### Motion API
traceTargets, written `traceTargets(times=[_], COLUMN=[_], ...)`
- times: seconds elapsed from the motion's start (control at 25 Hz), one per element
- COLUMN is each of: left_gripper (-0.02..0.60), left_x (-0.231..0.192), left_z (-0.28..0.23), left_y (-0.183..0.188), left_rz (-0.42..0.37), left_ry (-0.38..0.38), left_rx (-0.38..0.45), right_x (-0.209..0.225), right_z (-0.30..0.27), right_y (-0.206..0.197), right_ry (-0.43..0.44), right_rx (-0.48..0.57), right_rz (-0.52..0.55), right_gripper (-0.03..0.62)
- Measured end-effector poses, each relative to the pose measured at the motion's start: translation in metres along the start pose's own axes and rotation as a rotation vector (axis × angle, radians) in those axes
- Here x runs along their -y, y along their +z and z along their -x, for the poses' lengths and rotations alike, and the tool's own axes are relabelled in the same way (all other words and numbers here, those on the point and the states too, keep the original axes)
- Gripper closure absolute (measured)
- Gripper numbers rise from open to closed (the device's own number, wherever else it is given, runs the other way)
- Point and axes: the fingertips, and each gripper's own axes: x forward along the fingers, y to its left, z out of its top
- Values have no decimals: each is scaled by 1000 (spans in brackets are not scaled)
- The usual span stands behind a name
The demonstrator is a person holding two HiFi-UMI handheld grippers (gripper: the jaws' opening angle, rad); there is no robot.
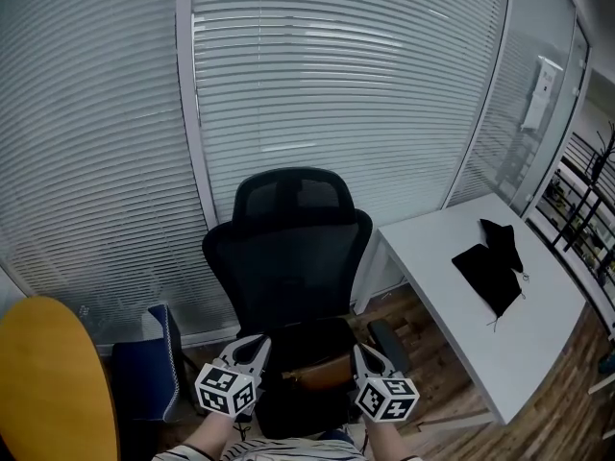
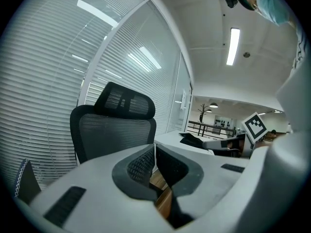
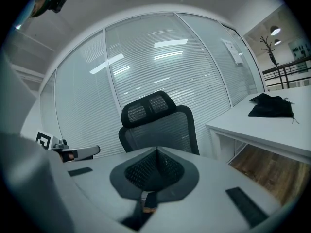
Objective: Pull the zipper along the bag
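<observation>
1. left hand-held gripper (image 1: 258, 344): bottom of the head view, left of centre, marker cube nearest the person. its own view shows the jaws closed tip to tip with nothing between them.
2. right hand-held gripper (image 1: 361, 351): bottom of the head view, right of centre. its jaws are likewise closed and empty.
3. bag (image 1: 322, 373): dark, with a brown band across it. it lies on the seat of the office chair, at lower centre of the head view, between the two gripper tips. whether either tip touches it cannot be told.
4. office chair (image 1: 288, 257): black mesh back and headrest, centre of frame, facing the person.
5. table (image 1: 437, 253): white, at the right of the head view, just beside the chair.
6. black cloth item (image 1: 490, 269): crumpled on the table, well apart from both grippers.
7. blinds (image 1: 336, 84): pale slats filling the upper half of the frame behind the chair.
8. yellow round top (image 1: 48, 382): lower left corner.
9. wood floor (image 1: 432, 373): under the table's near edge.
</observation>
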Motion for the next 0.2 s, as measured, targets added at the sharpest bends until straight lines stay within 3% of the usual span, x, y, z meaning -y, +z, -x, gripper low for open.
traceTargets(times=[0.2], left_gripper=[546], left_x=[0], left_z=[-9], left_y=[0], left_rz=[2], left_ry=[-3], left_rx=[-2], right_x=[4], right_z=[-6], right_y=[3], right_ry=[8], right_rx=[1], right_rz=[1], right_gripper=[565])
